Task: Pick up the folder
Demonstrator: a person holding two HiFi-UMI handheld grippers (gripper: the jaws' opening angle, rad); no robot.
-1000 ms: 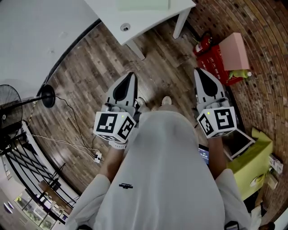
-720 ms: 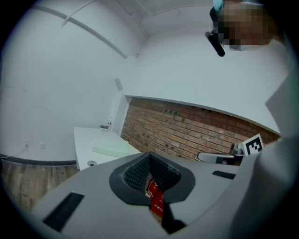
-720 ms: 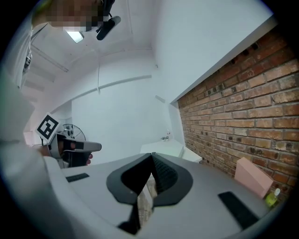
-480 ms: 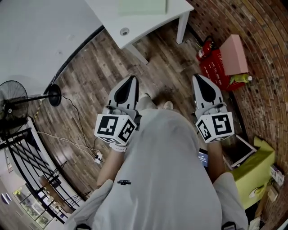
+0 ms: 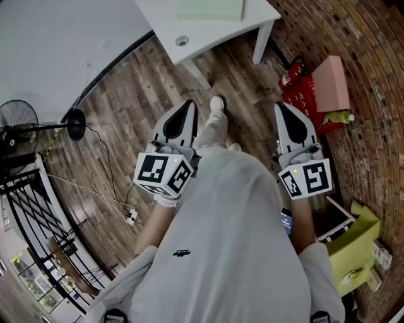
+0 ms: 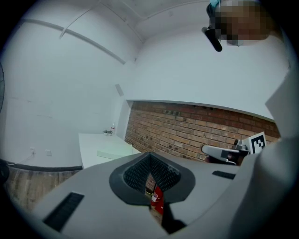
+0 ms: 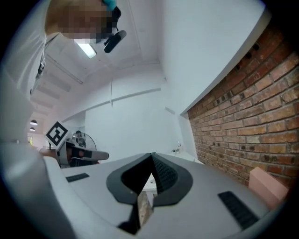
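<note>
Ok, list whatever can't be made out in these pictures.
Folder: head view, top edge cuts off its far part; left gripper view, too small for detail.
Table: head view, far end cut off by the same edge.
Fire extinguisher: left gripper view, only a sliver shows past the shut left gripper.
Floor at the person's feet: head view, hidden by the torso.

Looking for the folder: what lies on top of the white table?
A pale green folder lies on the white table; anything beneath the folder is hidden.

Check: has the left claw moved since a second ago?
Yes, slightly: the left claw has edged nearer the table, up the head view.
</note>
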